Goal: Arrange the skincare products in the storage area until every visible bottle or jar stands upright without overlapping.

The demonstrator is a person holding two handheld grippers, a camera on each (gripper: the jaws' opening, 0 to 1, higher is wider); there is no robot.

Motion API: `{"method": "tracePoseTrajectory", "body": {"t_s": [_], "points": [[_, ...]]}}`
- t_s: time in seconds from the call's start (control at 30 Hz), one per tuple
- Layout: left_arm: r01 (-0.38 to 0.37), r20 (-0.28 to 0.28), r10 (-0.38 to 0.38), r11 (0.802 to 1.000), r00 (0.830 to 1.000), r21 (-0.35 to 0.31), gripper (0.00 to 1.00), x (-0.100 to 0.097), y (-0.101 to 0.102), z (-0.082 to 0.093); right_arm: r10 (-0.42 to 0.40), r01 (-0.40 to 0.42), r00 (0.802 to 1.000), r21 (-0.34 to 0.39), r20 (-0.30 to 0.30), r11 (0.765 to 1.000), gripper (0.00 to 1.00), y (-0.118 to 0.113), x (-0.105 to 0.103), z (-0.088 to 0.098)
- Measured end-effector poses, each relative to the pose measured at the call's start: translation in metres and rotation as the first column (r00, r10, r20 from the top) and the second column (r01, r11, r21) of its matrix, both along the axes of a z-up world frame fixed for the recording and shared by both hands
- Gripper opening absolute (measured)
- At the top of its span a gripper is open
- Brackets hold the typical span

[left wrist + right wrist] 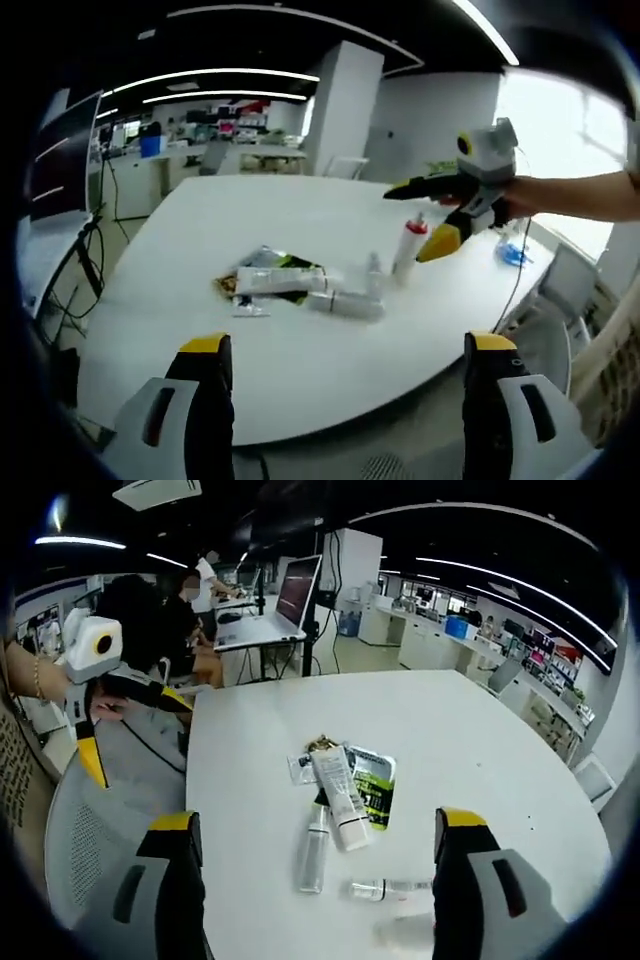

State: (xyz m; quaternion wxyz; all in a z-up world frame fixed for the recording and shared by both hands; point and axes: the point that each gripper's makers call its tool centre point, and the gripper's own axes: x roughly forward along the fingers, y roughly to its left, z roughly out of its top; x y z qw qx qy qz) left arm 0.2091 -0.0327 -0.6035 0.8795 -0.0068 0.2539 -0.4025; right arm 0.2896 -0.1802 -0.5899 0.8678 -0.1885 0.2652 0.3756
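On the white table (480, 750) we see tubes (338, 796) lying flat; both our grippers, left (345, 385) and right (315, 865), gape empty.

A white desk (480, 740) is seen ahead of both tools. In the right gripper view, a white tube (340, 795) lies on a green-and-black packet (375, 780), with a clear bottle (313, 850) and a small vial (385, 889) lying flat nearer the tool. In the left gripper view, a red-capped bottle (410, 245) stands upright beyond the pile.
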Motion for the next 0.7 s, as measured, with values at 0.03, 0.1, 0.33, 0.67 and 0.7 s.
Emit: {"method": "tracePoseTrajectory", "body": {"t_s": [0.03, 0.1, 0.33, 0.67, 0.7], "points": [[-0.007, 0.004, 0.007, 1.0, 1.0, -0.01, 0.94, 0.002, 0.001, 0.002, 0.013, -0.014, 1.0, -0.004, -0.007, 1.0, 0.96, 0.004, 0.006, -0.005], [-0.015, 0.001, 0.015, 0.999, 1.0, -0.033, 0.95, 0.004, 0.001, 0.005, 0.021, -0.021, 1.0, -0.016, -0.011, 1.0, 0.97, 0.009, 0.014, -0.01], [0.023, 0.002, -0.023, 0.999, 1.0, -0.024, 0.96, -0.003, -0.014, -0.001, 0.088, -0.094, 0.994, -0.095, -0.062, 0.991, 0.95, 0.028, 0.041, -0.044], [0.019, -0.001, -0.019, 0.999, 1.0, -0.03, 0.97, -0.002, -0.008, -0.004, 0.117, -0.139, 0.983, -0.167, -0.139, 0.976, 0.94, 0.043, 0.068, -0.085], [0.02, -0.003, -0.02, 0.999, 1.0, -0.032, 0.97, -0.003, -0.008, -0.004, 0.119, -0.144, 0.982, -0.177, -0.146, 0.974, 0.93, 0.045, 0.071, -0.09]]}}
